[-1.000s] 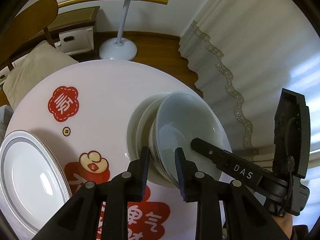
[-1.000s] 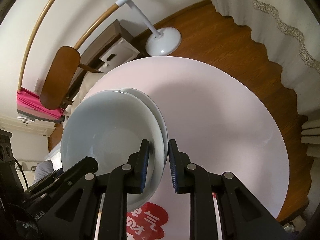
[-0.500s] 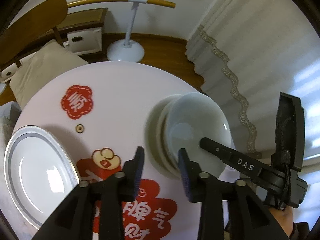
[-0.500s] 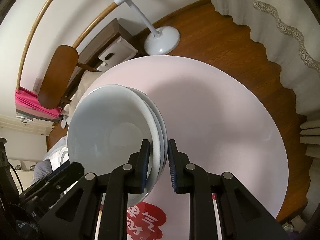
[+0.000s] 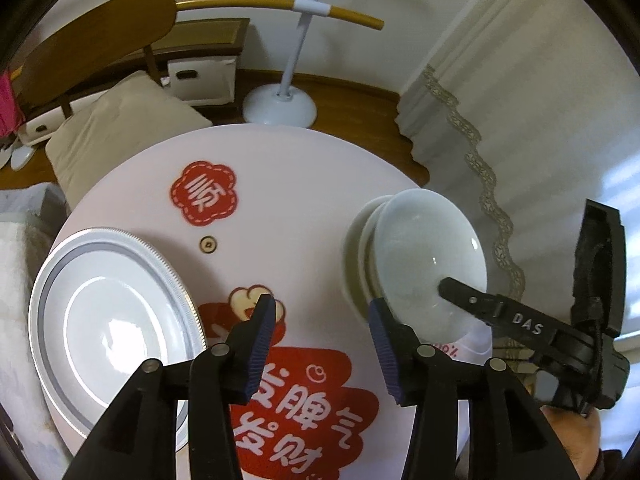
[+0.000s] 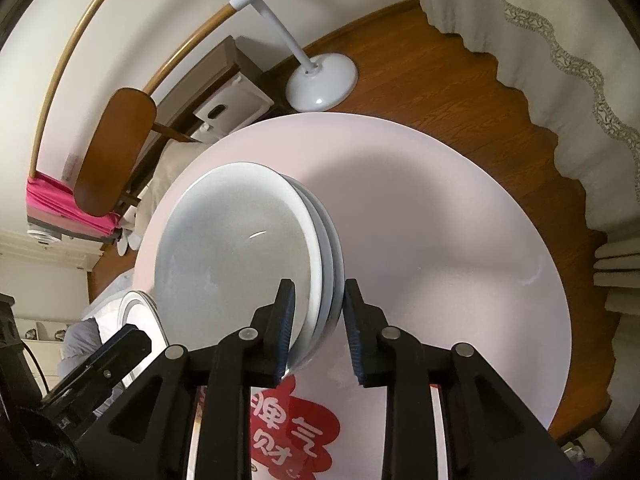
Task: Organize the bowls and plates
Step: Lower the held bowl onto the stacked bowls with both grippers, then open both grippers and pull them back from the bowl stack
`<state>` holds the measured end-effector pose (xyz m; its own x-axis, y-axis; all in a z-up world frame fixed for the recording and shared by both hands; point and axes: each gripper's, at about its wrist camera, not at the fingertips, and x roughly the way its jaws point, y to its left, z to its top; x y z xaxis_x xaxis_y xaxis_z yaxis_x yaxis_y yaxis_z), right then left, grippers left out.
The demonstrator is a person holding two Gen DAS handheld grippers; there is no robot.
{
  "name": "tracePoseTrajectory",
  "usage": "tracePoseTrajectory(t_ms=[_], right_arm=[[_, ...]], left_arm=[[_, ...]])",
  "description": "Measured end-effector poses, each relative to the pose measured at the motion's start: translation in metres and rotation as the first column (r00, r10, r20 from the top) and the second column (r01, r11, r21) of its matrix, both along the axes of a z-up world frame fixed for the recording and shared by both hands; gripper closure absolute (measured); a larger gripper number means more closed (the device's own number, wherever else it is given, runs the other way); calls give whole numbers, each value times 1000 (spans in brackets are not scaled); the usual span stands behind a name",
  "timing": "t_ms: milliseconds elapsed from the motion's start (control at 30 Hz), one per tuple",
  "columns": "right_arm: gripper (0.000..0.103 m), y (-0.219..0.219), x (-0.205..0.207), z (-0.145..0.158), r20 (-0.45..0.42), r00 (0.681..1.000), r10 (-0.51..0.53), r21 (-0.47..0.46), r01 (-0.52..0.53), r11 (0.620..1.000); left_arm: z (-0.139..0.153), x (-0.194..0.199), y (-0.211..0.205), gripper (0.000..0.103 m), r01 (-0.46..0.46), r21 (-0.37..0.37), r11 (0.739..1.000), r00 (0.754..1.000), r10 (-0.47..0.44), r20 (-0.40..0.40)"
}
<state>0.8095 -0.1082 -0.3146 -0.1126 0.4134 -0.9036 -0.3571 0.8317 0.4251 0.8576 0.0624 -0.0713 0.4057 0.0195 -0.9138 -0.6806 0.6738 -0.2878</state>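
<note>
A stack of pale blue-white bowls (image 5: 420, 256) sits near the right edge of the round pink table (image 5: 300, 184). My left gripper (image 5: 322, 320) hovers left of the stack, its jaws opening with nothing between them. My right gripper (image 6: 318, 320) straddles the near rims of the bowl stack (image 6: 240, 248), one finger (image 5: 460, 294) inside the top bowl. Its jaws are opening and the pads look just off the rims. A silver-rimmed white plate (image 5: 108, 320) lies at the table's left edge.
Red printed patches (image 5: 304, 400) cover the near part of the table. Beyond its far edge are a wooden chair (image 5: 92, 40) with a beige cushion (image 5: 120, 128), a white lamp base (image 5: 280, 108) and a lace-edged curtain (image 5: 500, 120).
My left gripper let go of the top bowl's rim, opened wide and drew back to the left. The tilted bowl settled into the stack, and the right jaws widened a little.
</note>
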Motion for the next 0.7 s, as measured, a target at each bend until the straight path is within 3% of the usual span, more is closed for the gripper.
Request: tracePoseTrajectory(t_ms=[133, 433, 600, 700], right_arm=[[76, -3, -3, 10, 20, 1000, 3, -7, -3, 1000], [60, -8, -17, 38, 70, 996, 54, -1, -54, 999], [58, -8, -28, 51, 101, 987, 124, -2, -124, 992], [58, -9, -34, 56, 109, 981, 158, -1, -159, 987]], left_arm=[[6, -11, -2, 52, -16, 11, 1000, 1000, 16, -4], [24, -39, -18, 43, -61, 76, 995, 998, 62, -11], [31, -54, -27, 31, -131, 108, 985, 990, 135, -27], [34, -65, -36, 31, -170, 115, 979, 984, 174, -30]])
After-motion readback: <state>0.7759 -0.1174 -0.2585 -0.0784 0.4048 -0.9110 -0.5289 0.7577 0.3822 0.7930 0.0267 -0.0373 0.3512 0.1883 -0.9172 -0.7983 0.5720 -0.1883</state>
